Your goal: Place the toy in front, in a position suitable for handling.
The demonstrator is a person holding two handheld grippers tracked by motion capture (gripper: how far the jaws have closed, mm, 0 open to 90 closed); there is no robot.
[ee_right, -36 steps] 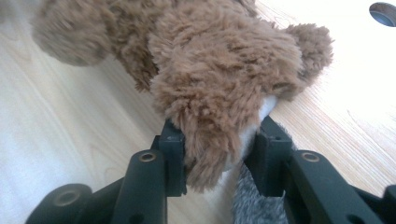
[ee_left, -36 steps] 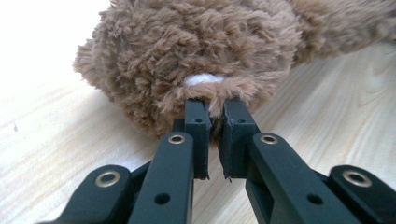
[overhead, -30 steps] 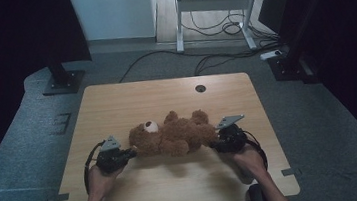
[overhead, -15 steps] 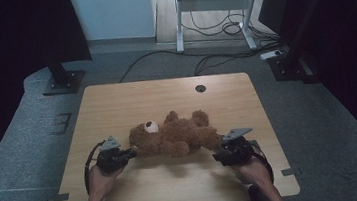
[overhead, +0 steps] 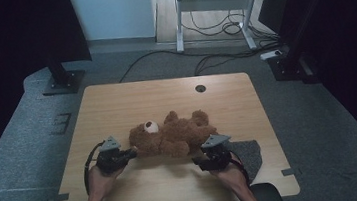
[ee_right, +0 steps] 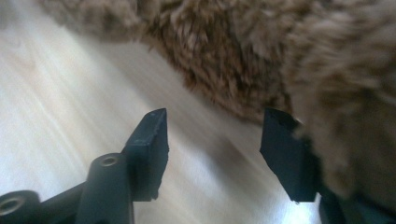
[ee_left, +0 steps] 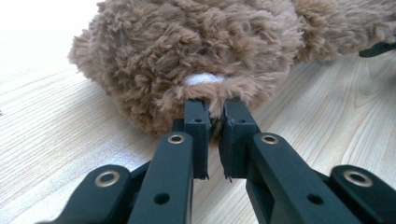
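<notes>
A brown teddy bear lay between both tools: left tool clenched on its ear, right tool released, just opened, beside its leg.

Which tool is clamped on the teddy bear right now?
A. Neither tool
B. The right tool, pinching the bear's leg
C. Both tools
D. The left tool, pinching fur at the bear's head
D: the left tool has its jaws nearly together on a tuft of the teddy bear, at its head, while the right tool has jaws standing apart over bare table with no fur between them.
</notes>
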